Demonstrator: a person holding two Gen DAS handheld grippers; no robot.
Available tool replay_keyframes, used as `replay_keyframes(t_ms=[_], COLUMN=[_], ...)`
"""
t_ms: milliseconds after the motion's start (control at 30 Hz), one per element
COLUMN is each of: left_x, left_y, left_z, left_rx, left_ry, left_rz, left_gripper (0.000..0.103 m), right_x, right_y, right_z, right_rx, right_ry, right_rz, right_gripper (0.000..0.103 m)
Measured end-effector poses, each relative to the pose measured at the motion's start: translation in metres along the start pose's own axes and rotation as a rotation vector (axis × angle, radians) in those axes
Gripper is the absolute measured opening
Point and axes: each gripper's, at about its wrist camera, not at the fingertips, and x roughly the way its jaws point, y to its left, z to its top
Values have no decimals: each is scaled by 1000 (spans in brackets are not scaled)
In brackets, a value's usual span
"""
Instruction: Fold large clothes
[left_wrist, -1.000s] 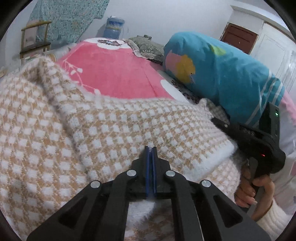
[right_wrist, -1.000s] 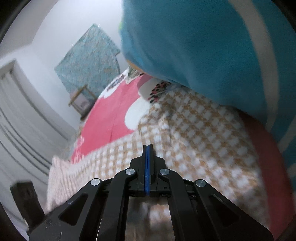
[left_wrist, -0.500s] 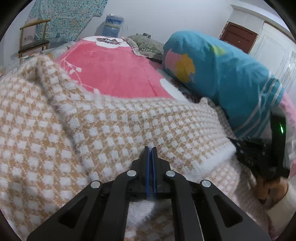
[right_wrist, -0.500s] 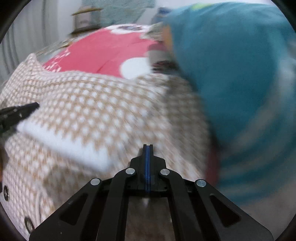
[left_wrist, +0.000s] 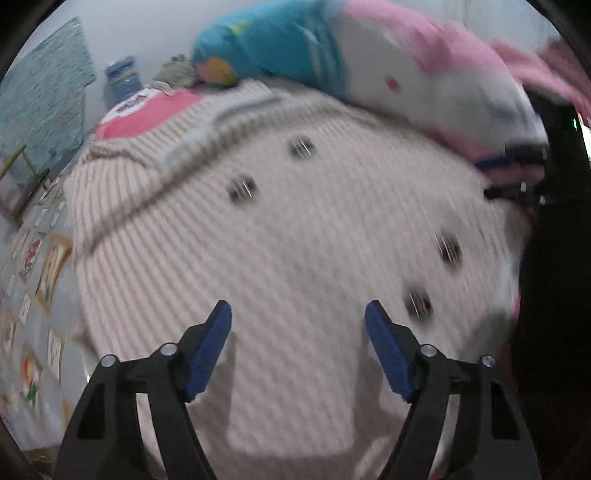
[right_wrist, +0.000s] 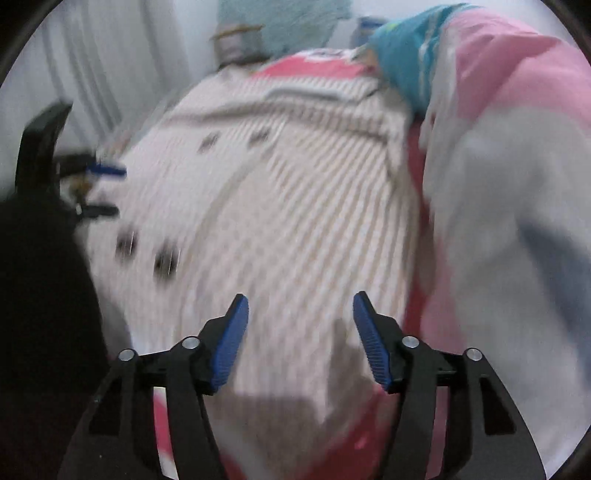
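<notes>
A checked, buttoned coat (left_wrist: 295, 236) lies spread on the pink-covered bed (left_wrist: 147, 114), beside a heap of blue and pink bedding (left_wrist: 369, 62). The left claw (left_wrist: 298, 314) and right claw (right_wrist: 300, 304) hang above it, both opening, with nothing between their blue pads.

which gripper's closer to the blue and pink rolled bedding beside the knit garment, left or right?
Right. The right gripper hangs over the checked knit garment at its edge by the rolled bedding. The left gripper is over the garment's other side, opposite the bedding. Both jaws are opening, empty.
</notes>
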Motion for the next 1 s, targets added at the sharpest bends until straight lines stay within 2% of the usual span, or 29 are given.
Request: replay_keyframes(t_ms=[100, 167, 233, 300, 400, 467, 500, 533, 567, 600, 667, 767, 833, 933, 1000], left_x=[-10, -16, -16, -11, -1, 3, 3, 4, 4, 2, -5, -21, -31, -42, -46], left_y=[-21, -40, -59, -72, -75, -74, -73, -68, -64, -60, -52, -26, -6, 20, 34], left_z=[-31, -52, -69, -79, -77, -71, -69, -64, -58, -55, -53, -46, -40, -28, -16], left_rx=[35, 102, 192, 279, 259, 234, 216, 209, 199, 183, 152, 55, -30, -155, -203], left_ry=[58, 107, 144, 149, 139, 123, 105, 101, 97, 89, 67, 11, -26, -74, -104], left_rz=[-34, -26, 14, 76, 81, 86, 119, 137, 140, 156, 184, 232, 247, 234, 227], left_gripper=[78, 79, 80, 81, 82, 79, 64, 60, 50, 32, 16, 14, 13, 12, 11], right_x=[-8, -8, -2, 9, 8, 1, -3, -4, -12, -19, -31, -42, -45, -52, -52], right_y=[17, 32, 51, 63, 66, 60, 58, 55, 48, 42, 35, 29, 20, 3, -8], right_z=[-25, -37, -50, -55, -57, -63, -65, -61, -62, -63, -64, -55, -40, -23, -3], right_rx=[-101, -198, -295, -335, -325, -275, -247, -210, -142, -81, 7, 94, 163, 284, 326], right_ry=[67, 109, 127, 153, 146, 126, 112, 89, 55, 19, -48, -148, -207, -270, -316], right_rz=[41, 48, -17, -94, -135, -154, -182, -239, -267, -261, -272, -287, -279, -223, -193], right_gripper=[63, 78, 82, 84, 84, 75, 57, 36, 32, 30, 24, 16, 15, 12, 10])
